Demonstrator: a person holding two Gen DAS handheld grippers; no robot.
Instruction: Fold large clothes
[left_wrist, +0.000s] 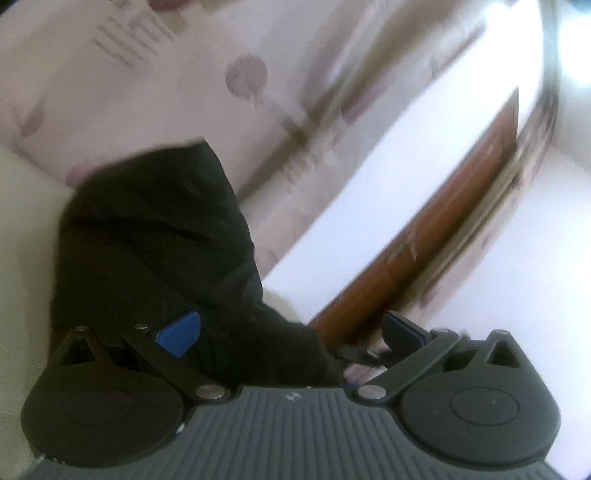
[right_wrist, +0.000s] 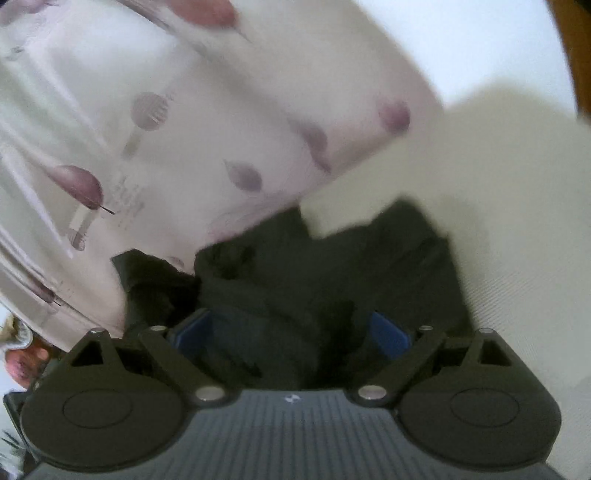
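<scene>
Dark garment (right_wrist: 325, 280) bunches between the spread fingers of the right gripper (right_wrist: 293, 332); left gripper (left_wrist: 291, 332) also gapes, cloth beside one finger. Unclamped fabric may slip loose.

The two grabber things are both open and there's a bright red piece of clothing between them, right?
Nearly right. Both the left gripper and the right gripper are open, fingers spread wide, with cloth between them. But the garment is black, not bright red. The right wrist view shows it best, and the left wrist view shows the same black garment.
</scene>
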